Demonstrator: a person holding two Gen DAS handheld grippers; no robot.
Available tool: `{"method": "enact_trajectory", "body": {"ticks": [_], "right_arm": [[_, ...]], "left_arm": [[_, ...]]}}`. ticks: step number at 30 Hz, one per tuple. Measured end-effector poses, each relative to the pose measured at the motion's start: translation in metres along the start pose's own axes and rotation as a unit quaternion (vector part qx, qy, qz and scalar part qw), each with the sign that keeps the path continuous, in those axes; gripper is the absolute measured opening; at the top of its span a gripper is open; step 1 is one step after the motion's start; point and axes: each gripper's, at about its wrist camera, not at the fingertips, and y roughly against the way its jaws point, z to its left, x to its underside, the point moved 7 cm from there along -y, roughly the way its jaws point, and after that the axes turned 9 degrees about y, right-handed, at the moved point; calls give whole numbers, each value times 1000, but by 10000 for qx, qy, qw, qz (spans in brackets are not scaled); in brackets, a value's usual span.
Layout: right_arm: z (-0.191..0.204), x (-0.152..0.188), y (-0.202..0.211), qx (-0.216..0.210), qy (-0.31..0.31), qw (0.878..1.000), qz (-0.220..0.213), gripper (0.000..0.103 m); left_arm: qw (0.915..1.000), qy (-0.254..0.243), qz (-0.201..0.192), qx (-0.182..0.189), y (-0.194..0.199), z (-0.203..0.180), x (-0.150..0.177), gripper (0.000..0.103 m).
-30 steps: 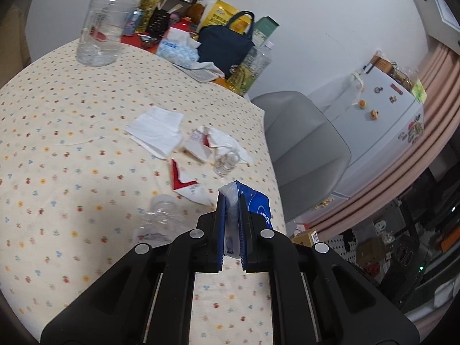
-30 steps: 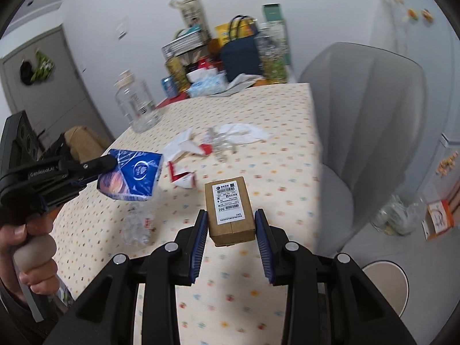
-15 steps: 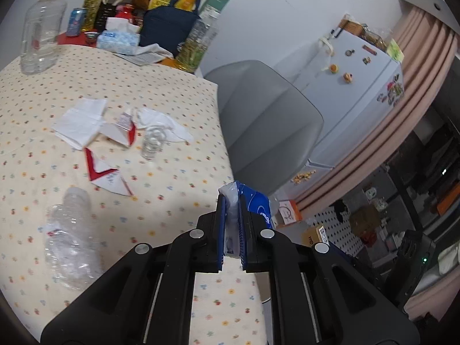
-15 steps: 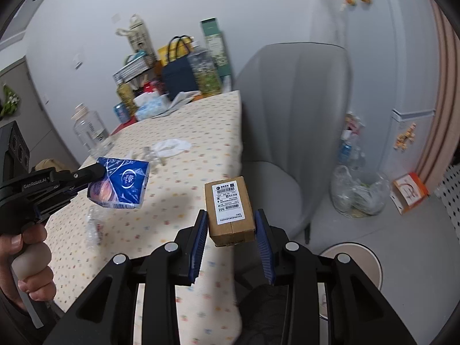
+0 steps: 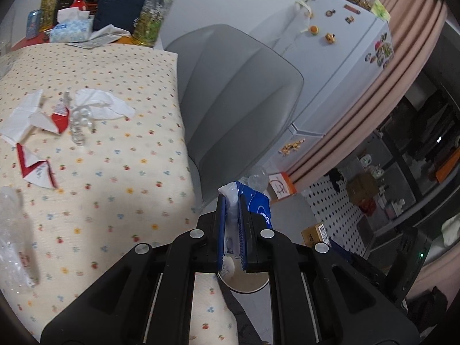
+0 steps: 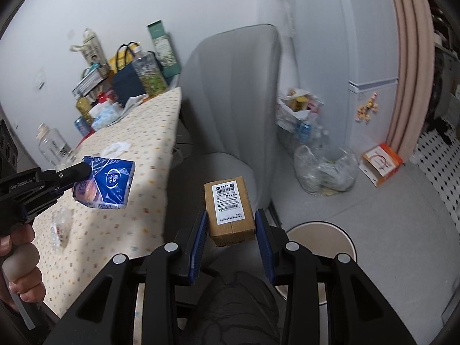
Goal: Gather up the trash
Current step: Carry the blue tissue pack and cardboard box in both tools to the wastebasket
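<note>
Table litter now slides to nine o'clock as both views swing floorward: left hand-held gripper clamps the wrapper, right hand-held gripper the box, likely bin-bound.

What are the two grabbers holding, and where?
Left gripper pinches the blue wrapper by one end. Right gripper clamps the cardboard box by its sides.

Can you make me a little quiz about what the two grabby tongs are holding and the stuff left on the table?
1. True or false: the left tongs are shut on a blue wrapper.
2. What do the right tongs hold? A) a glass jar B) a cardboard box C) a tissue
3. Fill in: the red-and-white paper scraps lie on the dotted ____.

Key: 1 true; 2 B; 3 tablecloth.
</note>
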Motion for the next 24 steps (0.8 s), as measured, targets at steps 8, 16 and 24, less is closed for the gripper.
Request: {"method": "enact_trajectory", "body": {"ticks": [8,16,24], "right_arm": [[-47,17,-12,363,-393,9984,169,34],[-94,35,-19,618,-976,9932,142,70],[-122,44,-4,782,-1214,9895,19,79]], "left_arm": [[9992,-191,351,23,-36,-24,17,9],[9971,-419,640,7,-63,-48,34,9],[9935,-675,915,4,-87,-75,53,9]]}}
